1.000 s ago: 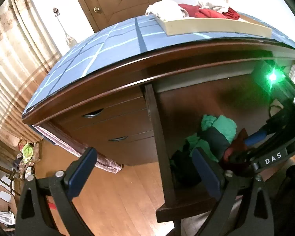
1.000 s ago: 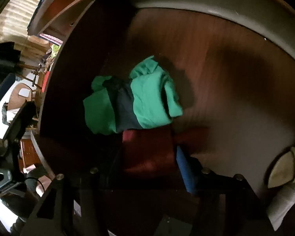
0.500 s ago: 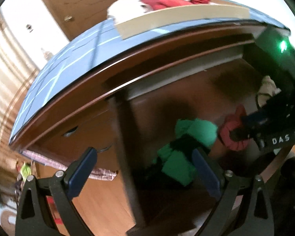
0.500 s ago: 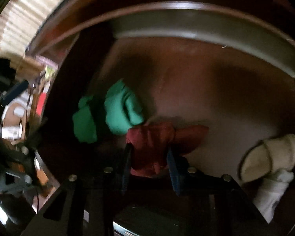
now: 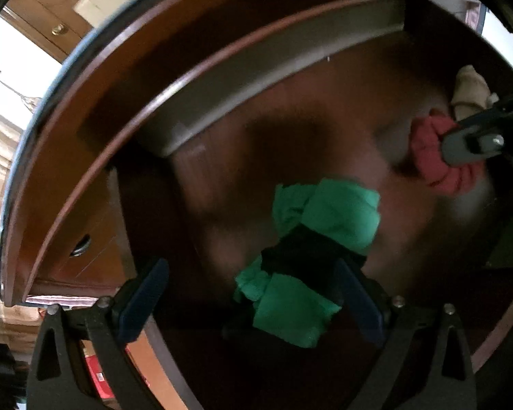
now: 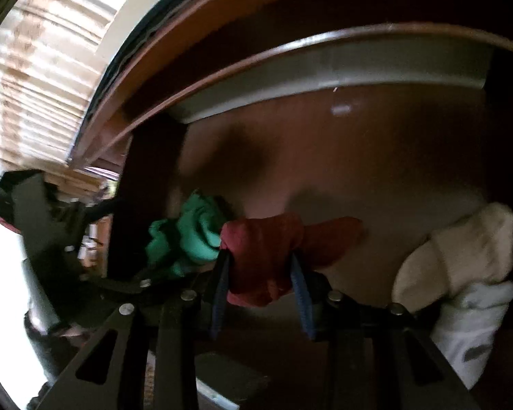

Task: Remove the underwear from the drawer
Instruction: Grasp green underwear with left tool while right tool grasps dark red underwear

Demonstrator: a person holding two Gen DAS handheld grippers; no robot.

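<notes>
The wooden drawer (image 5: 290,119) stands pulled out. A green and black underwear (image 5: 342,212) lies bunched on its floor, also seen as the green bundle (image 6: 195,235) in the right wrist view. My left gripper (image 5: 249,270) hangs open just above it, one finger on each side, not touching. My right gripper (image 6: 260,263) has a red underwear (image 6: 266,239) pinched between its pads and lifted off the drawer floor; its jaws are opening slightly. In the left wrist view the red underwear (image 5: 427,150) hangs from a right finger (image 5: 468,143) at the right.
Cream and white garments (image 6: 461,259) lie at the drawer's right end. The grey back wall (image 6: 325,68) and the dresser's overhanging top edge (image 5: 154,68) close the far side. Lower drawers with a handle (image 5: 80,242) are at left.
My left gripper has dropped from outside the dresser into the drawer over the green underwear. My right gripper has shut on the red underwear and carried it up and rightward.
</notes>
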